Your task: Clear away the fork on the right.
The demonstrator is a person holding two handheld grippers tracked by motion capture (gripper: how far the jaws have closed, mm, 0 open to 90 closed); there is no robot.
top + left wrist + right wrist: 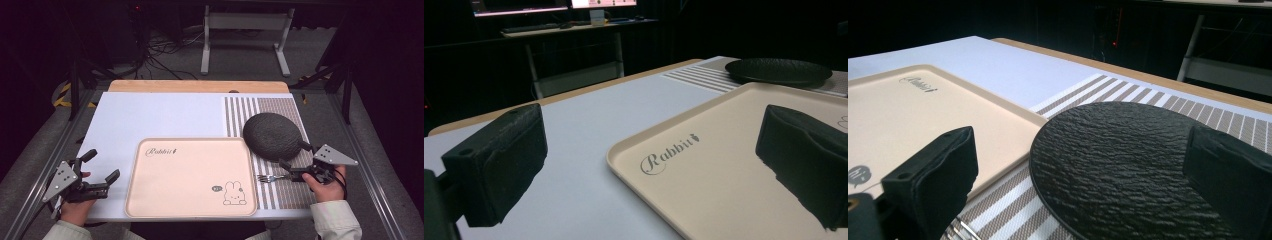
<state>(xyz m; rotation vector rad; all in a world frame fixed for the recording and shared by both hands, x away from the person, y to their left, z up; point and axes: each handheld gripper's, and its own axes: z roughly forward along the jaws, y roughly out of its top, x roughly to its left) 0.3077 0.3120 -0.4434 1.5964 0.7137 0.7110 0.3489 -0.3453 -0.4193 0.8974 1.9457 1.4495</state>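
A beige tray [190, 200] with a rabbit drawing lies at the table's front centre. Right of it, a black textured plate [272, 136] rests on a striped placemat [290, 192]. A metal fork [269, 177] lies on the mat just in front of the plate. My right gripper [294, 156] stands open at the plate's near right edge, and its near jaw is right beside the fork's handle. In the right gripper view the plate [1118, 165] spreads between the jaws, with the fork's tines [964, 231] at the bottom. My left gripper [104, 164] is open left of the tray [724, 150], holding nothing.
The white table top [160, 115] stretches bare behind the tray, with a wooden strip [200, 86] along its far edge. Metal frame rails [370, 165] run along both sides of the table. A white stand [245, 30] and cables sit on the floor beyond.
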